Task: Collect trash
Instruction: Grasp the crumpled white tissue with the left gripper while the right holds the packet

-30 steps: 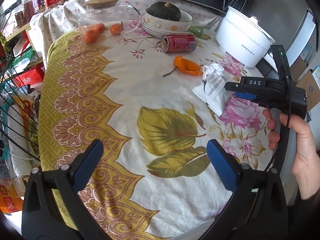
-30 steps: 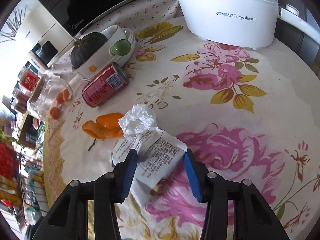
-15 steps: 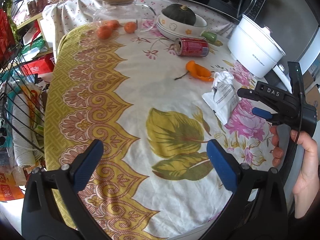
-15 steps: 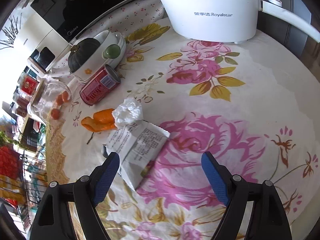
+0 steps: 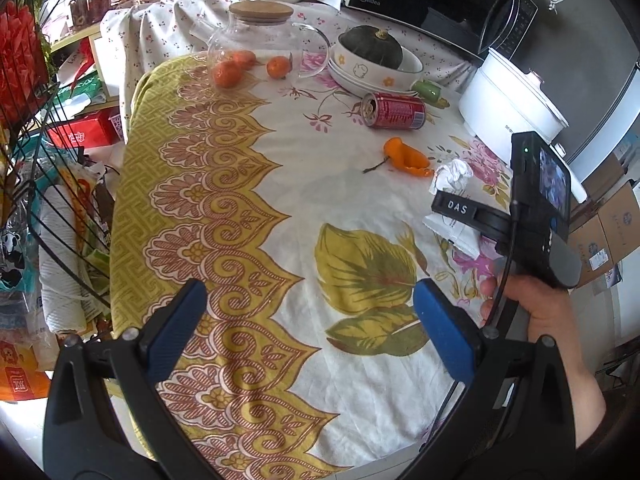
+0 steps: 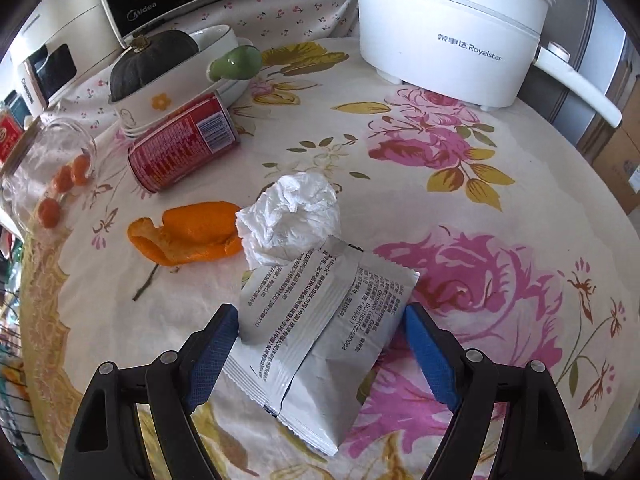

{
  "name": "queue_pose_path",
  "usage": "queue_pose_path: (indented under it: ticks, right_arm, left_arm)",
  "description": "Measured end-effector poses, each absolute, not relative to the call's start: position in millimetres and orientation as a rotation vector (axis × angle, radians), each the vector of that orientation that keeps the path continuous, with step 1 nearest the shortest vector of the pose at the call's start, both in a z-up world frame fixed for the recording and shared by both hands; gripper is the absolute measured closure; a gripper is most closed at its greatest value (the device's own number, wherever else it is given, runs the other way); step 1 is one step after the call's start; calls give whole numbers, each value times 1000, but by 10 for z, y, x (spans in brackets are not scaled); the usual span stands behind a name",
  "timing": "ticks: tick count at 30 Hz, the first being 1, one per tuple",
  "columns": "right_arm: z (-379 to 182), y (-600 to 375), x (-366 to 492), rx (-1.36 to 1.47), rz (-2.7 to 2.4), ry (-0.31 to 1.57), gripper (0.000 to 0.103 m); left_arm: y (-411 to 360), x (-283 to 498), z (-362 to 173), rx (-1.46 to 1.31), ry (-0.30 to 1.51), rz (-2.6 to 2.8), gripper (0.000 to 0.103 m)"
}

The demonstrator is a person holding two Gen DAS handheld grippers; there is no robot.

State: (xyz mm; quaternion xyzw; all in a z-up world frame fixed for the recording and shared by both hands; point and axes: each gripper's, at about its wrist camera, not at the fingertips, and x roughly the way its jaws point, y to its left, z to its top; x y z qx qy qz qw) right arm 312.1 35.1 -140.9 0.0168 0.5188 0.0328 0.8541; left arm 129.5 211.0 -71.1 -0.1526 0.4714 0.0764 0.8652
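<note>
A silver snack wrapper lies flat on the floral tablecloth, between the open blue pads of my right gripper. A crumpled white tissue sits just beyond it, with orange peel to its left and a tipped red can farther back. In the left wrist view the right gripper hovers over the wrapper, with the tissue, peel and can beyond. My left gripper is open and empty above the cloth.
A white electric pot stands at the back right. A bowl with a dark squash, a glass jar and small oranges are at the back. A wire rack stands off the table's left edge.
My right gripper opened wide, pulled back a little, then moved in so its pads flank the wrapper. The left gripper drew back and rose, staying open.
</note>
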Motion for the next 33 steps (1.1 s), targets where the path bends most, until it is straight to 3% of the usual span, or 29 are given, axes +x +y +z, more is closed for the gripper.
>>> queue_pose_path:
  ticks: [4, 6, 18, 26, 33]
  right_arm:
    - [-1374, 146, 2982, -21, 164, 1086, 52]
    - [-1358, -13, 2922, -16, 224, 1100, 60]
    - [-1173, -1011, 2511, -25, 324, 1162, 62]
    - [-926, -1434, 2554, 4, 342, 1149, 62]
    - [-955, -1851, 2642, 37, 301, 1163, 62]
  left_arm:
    - [2019, 1300, -720, -302, 990, 132, 1]
    - [1939, 1310, -720, -287, 988, 109, 1]
    - [1266, 1811, -854, -257, 992, -50, 1]
    - [946, 2498, -1144, -266, 930, -88, 20]
    - [900, 2891, -1323, -373, 886, -49, 23]
